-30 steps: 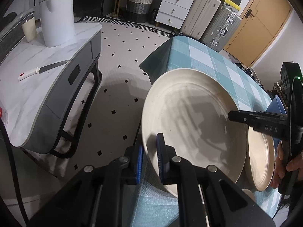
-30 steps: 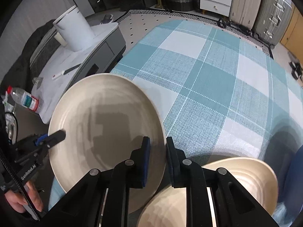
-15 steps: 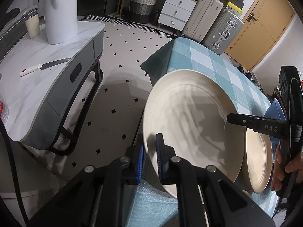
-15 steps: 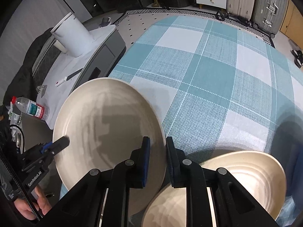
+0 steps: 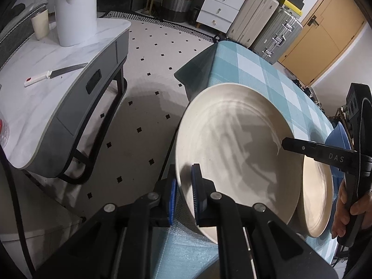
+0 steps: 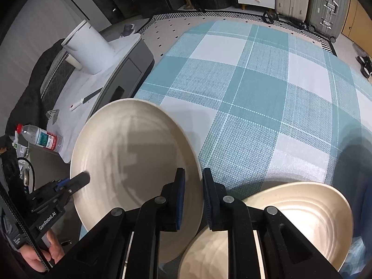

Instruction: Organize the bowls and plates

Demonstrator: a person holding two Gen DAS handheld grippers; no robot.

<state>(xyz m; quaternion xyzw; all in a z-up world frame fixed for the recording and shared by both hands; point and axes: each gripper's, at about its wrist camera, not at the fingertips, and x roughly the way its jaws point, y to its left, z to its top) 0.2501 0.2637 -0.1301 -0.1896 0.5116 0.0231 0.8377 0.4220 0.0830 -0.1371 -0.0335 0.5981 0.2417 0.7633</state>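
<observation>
Plate raised, rim between jaws

white kettle, knife, suitcases

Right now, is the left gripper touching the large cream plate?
Touching. The left wrist view shows the left gripper with its blue pads closed on the large cream plate, one on each face of the near rim.

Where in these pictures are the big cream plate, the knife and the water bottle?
big cream plate [image 5: 232,144], left wrist view, on its inner face.
knife [image 5: 67,69], left wrist view, on the blade, lying on the marble side table.
water bottle [image 6: 41,138], right wrist view, on its label.
</observation>
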